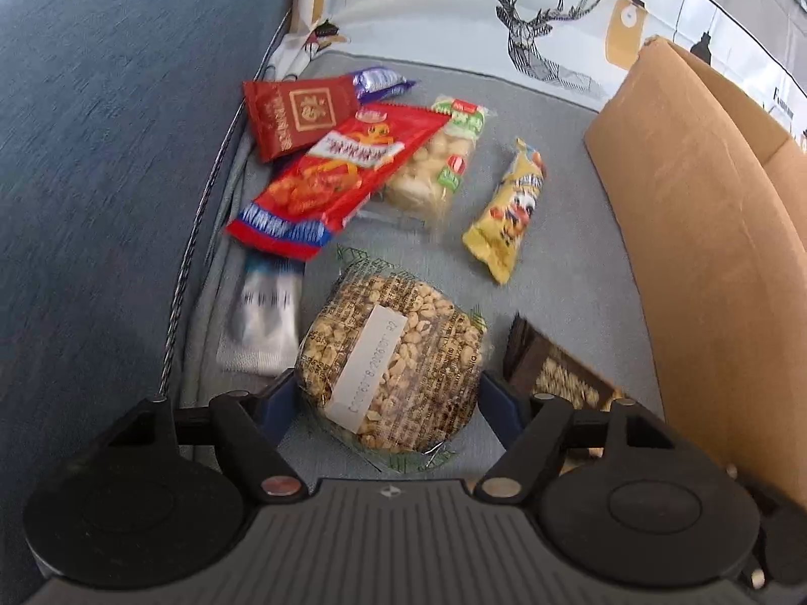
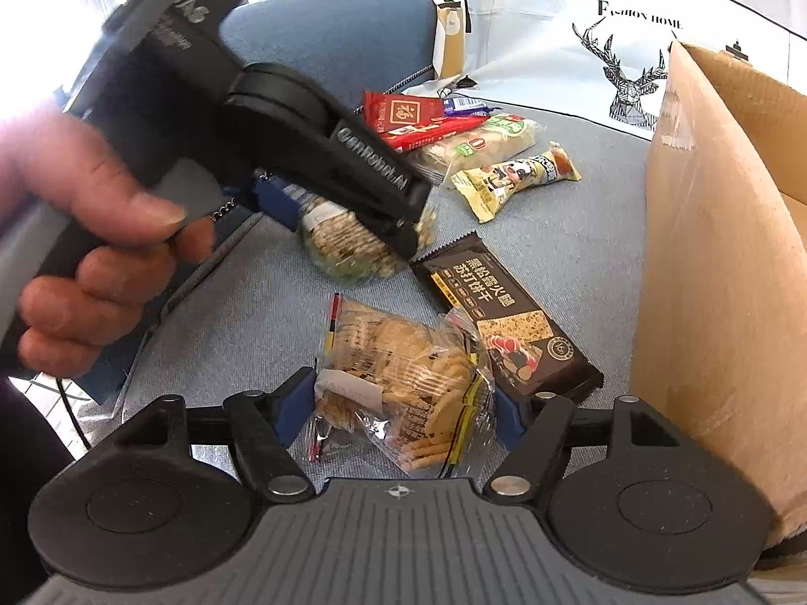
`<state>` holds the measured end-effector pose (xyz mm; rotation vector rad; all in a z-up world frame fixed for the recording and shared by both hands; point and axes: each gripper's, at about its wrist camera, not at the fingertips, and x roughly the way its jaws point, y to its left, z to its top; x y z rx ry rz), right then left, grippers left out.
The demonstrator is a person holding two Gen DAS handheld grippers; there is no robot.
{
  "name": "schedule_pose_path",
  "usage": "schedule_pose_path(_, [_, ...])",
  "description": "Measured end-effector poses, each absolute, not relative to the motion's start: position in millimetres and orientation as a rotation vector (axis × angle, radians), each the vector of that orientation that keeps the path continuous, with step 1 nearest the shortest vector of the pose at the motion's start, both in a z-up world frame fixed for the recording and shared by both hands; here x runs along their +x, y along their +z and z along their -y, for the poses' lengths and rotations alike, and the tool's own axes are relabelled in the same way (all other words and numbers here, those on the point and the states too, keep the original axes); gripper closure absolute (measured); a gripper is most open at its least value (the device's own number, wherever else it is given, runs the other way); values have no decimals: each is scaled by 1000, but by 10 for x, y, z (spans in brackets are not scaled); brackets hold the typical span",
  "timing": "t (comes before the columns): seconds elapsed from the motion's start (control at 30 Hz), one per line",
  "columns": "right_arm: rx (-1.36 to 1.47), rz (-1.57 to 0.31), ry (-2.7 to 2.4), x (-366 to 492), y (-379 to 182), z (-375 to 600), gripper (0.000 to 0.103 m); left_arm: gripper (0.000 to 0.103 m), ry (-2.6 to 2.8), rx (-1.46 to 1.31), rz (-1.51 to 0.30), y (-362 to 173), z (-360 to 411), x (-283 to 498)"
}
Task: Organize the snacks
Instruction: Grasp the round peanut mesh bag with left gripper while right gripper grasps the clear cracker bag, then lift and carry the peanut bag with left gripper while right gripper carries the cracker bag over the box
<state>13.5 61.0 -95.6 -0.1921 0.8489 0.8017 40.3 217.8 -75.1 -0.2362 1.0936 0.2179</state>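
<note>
Both grippers straddle a snack beside the cardboard box point(image 2: 706, 252) — likely its destination. Left gripper point(image 1: 391, 393) fingers flank the round peanut cake point(image 1: 393, 358); right gripper point(image 2: 398, 403) fingers bracket the cracker bag point(image 2: 403, 378); whether either pair grips yet, I cannot tell.

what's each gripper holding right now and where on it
The left gripper is on the round peanut cake pack, at its two sides. The right gripper is on the clear cracker bag, also at its two sides.
</note>
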Motion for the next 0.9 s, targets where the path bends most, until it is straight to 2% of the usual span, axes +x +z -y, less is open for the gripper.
schedule_pose_path(0.2, [-186, -859, 797, 183, -1010, -634, 26, 23, 194, -296, -1132, -789, -2236, 329])
schedule_pose_path(0.33, [-189, -863, 797, 198, -1019, -665, 25, 18, 193, -253, -1153, -851, -2179, 394])
schedule_pose_path(0.5, [-196, -869, 799, 216, -1050, -682, 27, 20, 198, -189, -1153, -883, -2097, 450])
schedule_pose_path(0.67, [-231, -826, 802, 153, -1026, -699, 34, 23, 204, -283, -1105, -790, -2199, 405])
schedule_pose_path(0.9, [-203, -734, 814, 2, -752, -555, 35, 23, 200, -386, -940, -463, -2240, 180])
